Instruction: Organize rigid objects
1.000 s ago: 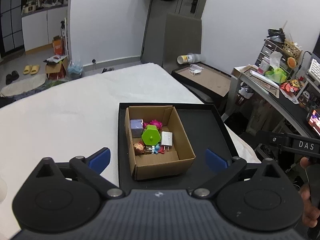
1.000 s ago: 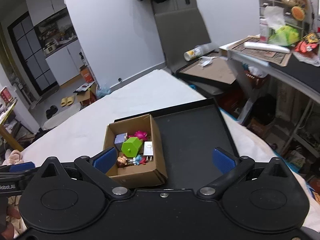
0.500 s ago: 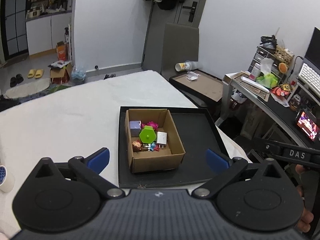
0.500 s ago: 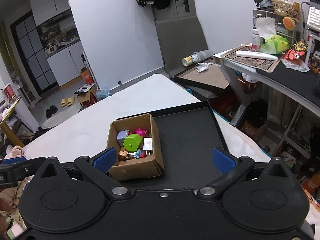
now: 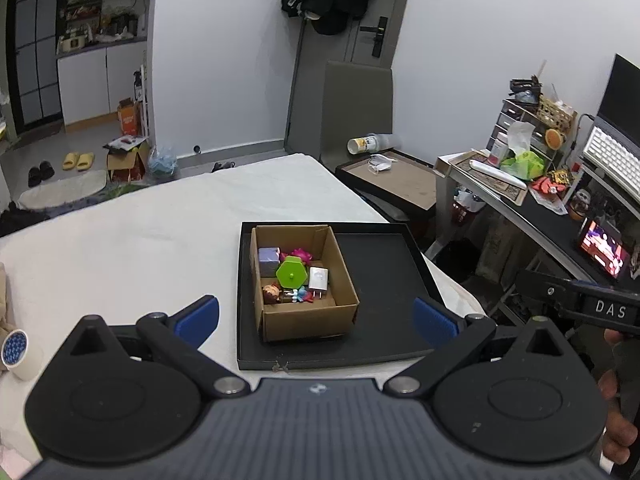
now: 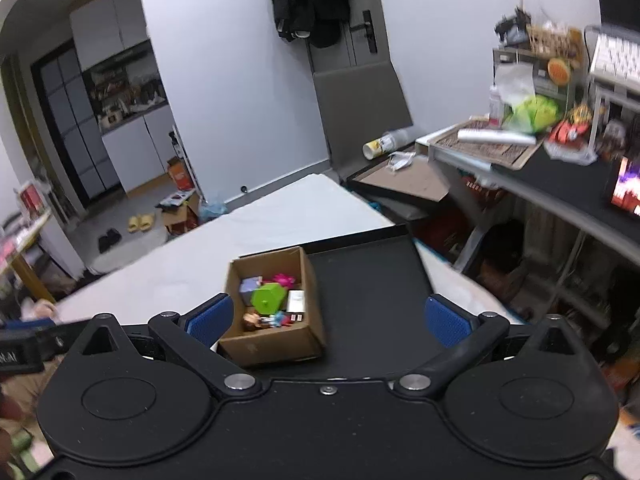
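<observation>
A brown cardboard box [image 5: 344, 312] stands in the left part of a black tray [image 5: 384, 276] on a white table. It holds a green hexagonal piece [image 5: 292, 274], a white charger [image 5: 318, 278], a purple cube [image 5: 268, 258], a pink toy [image 5: 300, 254] and a small doll [image 5: 272, 294]. The box [image 6: 276, 344] and the tray [image 6: 368, 280] also show in the right wrist view. My left gripper [image 5: 316, 316] is open and empty, held above and short of the box. My right gripper [image 6: 327, 318] is open and empty, also short of the box.
A white tape roll [image 5: 18, 354] lies at the table's left edge. The right gripper's body [image 5: 580, 306] shows at the right of the left wrist view. A cluttered desk [image 5: 540, 200] and a low board [image 5: 400, 180] stand right of the table.
Both grippers have pulled back and up from the box, which now looks smaller and farther. Both stay open and empty.
</observation>
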Available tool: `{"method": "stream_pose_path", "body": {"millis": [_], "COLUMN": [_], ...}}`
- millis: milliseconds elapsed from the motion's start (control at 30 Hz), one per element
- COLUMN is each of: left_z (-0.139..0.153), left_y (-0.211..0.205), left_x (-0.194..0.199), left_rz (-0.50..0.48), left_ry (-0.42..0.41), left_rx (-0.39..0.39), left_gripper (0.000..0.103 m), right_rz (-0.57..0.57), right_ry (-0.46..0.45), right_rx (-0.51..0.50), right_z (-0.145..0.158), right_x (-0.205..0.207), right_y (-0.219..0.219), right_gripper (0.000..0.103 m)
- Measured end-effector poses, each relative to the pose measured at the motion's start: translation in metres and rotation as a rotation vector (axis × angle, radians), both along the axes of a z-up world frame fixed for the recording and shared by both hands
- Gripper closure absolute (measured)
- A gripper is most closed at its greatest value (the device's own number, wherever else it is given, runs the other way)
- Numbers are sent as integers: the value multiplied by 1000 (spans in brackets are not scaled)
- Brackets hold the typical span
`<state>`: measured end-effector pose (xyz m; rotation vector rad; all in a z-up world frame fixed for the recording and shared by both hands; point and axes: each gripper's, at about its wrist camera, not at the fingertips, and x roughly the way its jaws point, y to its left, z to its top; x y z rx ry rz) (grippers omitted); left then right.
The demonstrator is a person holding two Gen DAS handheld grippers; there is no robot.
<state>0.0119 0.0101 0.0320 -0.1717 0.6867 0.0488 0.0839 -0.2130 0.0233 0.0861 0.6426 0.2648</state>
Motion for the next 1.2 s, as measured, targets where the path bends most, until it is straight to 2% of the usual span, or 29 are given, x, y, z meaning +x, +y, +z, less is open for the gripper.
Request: {"method": "stream_pose_path", "body": {"millis": [133, 667, 1200], "left_z": [1, 1, -6], "left_y": [-8, -14, -3], "left_x": [-5, -12, -12], "left_rz": [-8, -6, 17], "left_ry": [-2, -3, 19], "left_rx": [12, 10, 9], "left_gripper": [1, 1, 1], "right_rz": [40, 34, 47], "right_ry": [-4, -9, 1], "right_rx": [11, 51, 23], "right_z": [1, -2, -8], "right_x": [-7, -14, -16], "right_y": [-5, -24, -20], "right_gripper": [0, 0, 0]}}
